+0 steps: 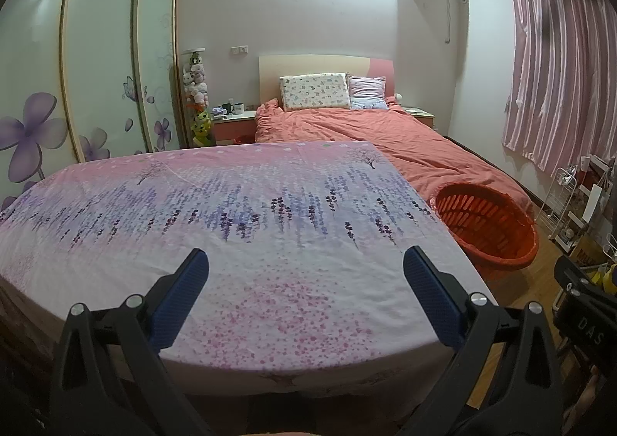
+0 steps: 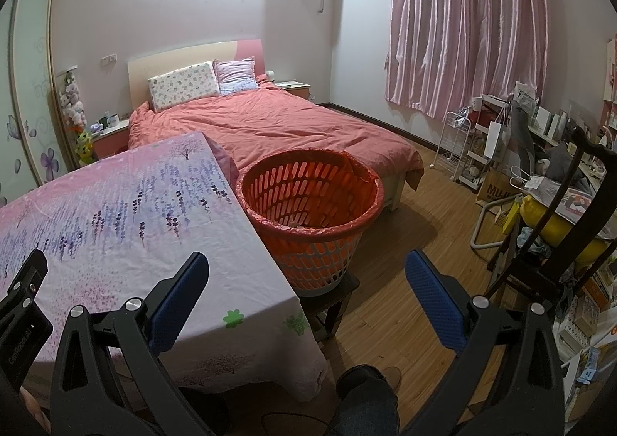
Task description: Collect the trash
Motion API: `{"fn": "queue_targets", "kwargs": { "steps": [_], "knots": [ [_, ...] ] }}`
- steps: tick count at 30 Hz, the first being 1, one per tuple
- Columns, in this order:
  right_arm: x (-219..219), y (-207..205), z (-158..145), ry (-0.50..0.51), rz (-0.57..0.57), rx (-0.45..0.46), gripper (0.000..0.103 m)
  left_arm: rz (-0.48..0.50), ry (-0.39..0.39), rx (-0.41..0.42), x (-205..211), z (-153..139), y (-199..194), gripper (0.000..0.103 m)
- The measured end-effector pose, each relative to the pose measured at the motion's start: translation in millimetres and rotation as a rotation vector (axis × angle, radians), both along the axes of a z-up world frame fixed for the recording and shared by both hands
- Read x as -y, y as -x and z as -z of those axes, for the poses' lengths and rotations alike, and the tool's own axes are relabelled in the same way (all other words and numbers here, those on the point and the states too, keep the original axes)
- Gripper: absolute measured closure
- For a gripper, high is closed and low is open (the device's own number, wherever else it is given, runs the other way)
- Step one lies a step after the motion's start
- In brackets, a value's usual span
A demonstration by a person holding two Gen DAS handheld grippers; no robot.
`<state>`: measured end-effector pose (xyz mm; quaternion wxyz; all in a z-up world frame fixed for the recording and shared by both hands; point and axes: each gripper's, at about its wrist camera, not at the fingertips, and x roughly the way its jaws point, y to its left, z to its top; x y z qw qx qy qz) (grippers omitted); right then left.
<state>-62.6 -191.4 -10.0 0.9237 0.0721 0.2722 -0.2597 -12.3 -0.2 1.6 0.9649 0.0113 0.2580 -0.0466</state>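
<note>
Blue ribbed pads of the left gripper [image 1: 305, 262] spread wide and empty above the floral tablecloth [image 1: 239, 212]. Right gripper [image 2: 307, 266] likewise gapes wide, empty, over the table's corner, near the orange slotted plastic basket [image 2: 308, 200] standing just beyond on a dark stool [image 2: 327, 295] beside the table, its bag-lined bottom holding small, indistinct scraps. Behind it lies the salmon-quilted bed [image 2: 270, 119].

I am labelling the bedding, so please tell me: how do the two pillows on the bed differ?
The left pillow is white with a small floral print; the right pillow is plain pinkish-lilac with a frilled edge. The left pillow looks wider and overlaps the right pillow's edge. Both lean against the headboard.
</note>
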Motion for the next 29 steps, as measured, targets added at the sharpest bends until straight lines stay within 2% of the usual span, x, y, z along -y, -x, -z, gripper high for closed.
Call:
{"fn": "queue_targets", "kwargs": {
  "steps": [29],
  "knots": [
    [-0.6,-0.4,0.4,0.000,0.000,-0.001,0.002,-0.005,-0.002,-0.007,-3.5,0.2,0.3,0.004]
  ]
}}
